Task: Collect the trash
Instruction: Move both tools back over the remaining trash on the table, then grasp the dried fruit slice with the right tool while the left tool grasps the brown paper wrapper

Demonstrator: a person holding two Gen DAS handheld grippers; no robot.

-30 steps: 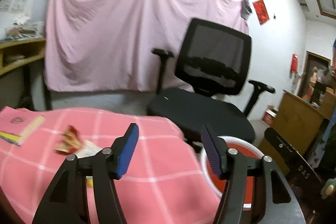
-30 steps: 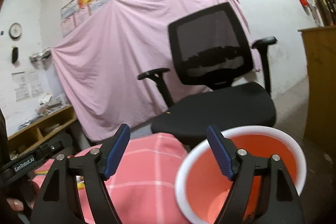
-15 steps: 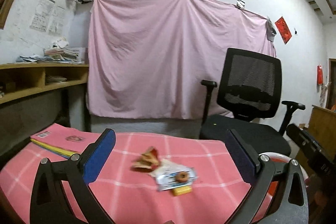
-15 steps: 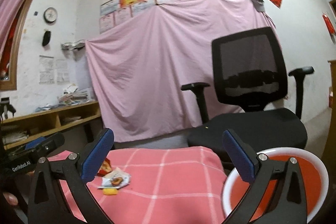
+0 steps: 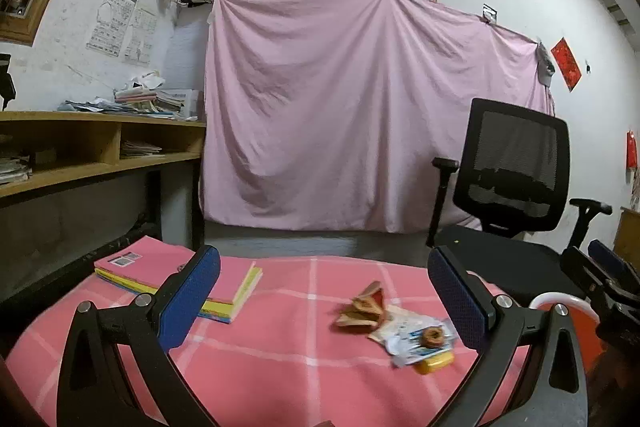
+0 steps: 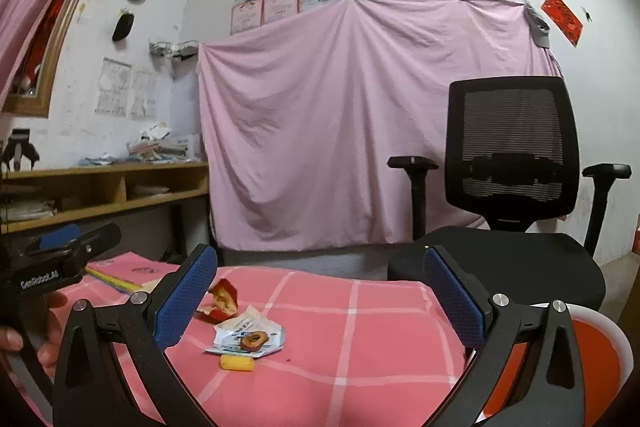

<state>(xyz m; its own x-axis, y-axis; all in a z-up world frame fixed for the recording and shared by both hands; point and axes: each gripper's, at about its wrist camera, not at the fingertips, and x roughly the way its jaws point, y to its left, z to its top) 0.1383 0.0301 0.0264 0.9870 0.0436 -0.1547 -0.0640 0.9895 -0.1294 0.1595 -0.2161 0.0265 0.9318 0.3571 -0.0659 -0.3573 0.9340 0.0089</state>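
Trash lies on the pink checked tablecloth [image 5: 280, 359]: a red torn wrapper [image 5: 366, 309] [image 6: 222, 301], a white wrapper with a brown ring on it [image 5: 416, 337] [image 6: 248, 339], and a small yellow piece [image 5: 434, 363] [image 6: 237, 363]. An orange bin with a white rim [image 6: 600, 351] [image 5: 560, 301] stands past the table's right edge. My left gripper [image 5: 324, 291] is open and empty, above the cloth, left of the trash. My right gripper [image 6: 320, 291] is open and empty, above and behind the trash.
A stack of pink and yellow books [image 5: 176, 279] lies at the table's far left. A black office chair [image 6: 512, 187] stands beyond the table on the right. A wooden shelf desk [image 5: 80, 151] stands at left. A pink sheet [image 5: 360, 115] hangs on the back wall.
Both grippers pulled back, turned left and opened wider. The trash now lies between the fingers of each view, and the bin has slid to the right edge.
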